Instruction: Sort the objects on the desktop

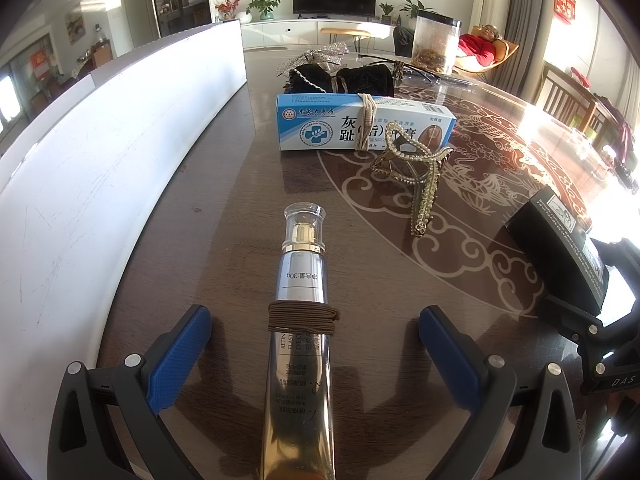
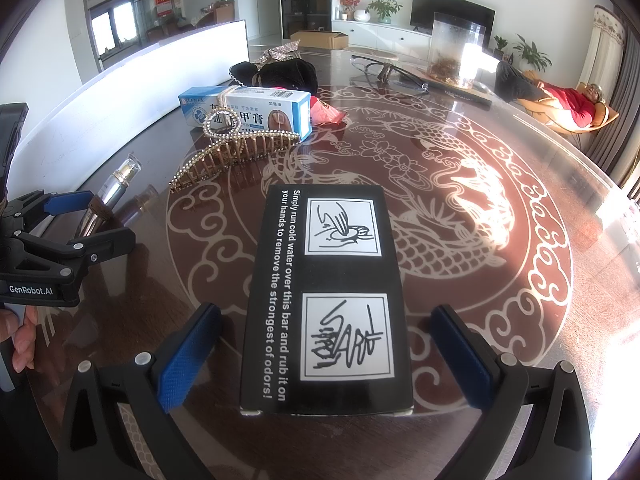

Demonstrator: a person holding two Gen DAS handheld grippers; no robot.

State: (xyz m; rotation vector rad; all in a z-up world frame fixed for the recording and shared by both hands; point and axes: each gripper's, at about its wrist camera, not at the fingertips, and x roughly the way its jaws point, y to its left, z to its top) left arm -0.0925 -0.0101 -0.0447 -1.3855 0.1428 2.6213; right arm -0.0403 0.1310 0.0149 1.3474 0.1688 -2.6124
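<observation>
A silver and gold cosmetic tube [image 1: 300,320] with a brown hair tie [image 1: 303,317] wound round it lies on the table between the spread blue fingers of my left gripper [image 1: 314,344], which is open. A black box [image 2: 326,300] with white printed text lies between the fingers of my right gripper [image 2: 326,352], also open, with gaps on both sides. The same black box [image 1: 560,248] shows at the right in the left wrist view. The left gripper [image 2: 86,216] and the tube [image 2: 114,192] appear at the left of the right wrist view.
A blue and white medicine box [image 1: 364,126] tied with a beige band, a gold rhinestone hair claw [image 1: 416,168], black velvet hair accessories [image 1: 344,78], glasses [image 2: 394,72] and a clear jar [image 1: 436,42] lie further off. A white board [image 1: 100,168] walls the table's left side. A person reclines in a chair [image 2: 560,108].
</observation>
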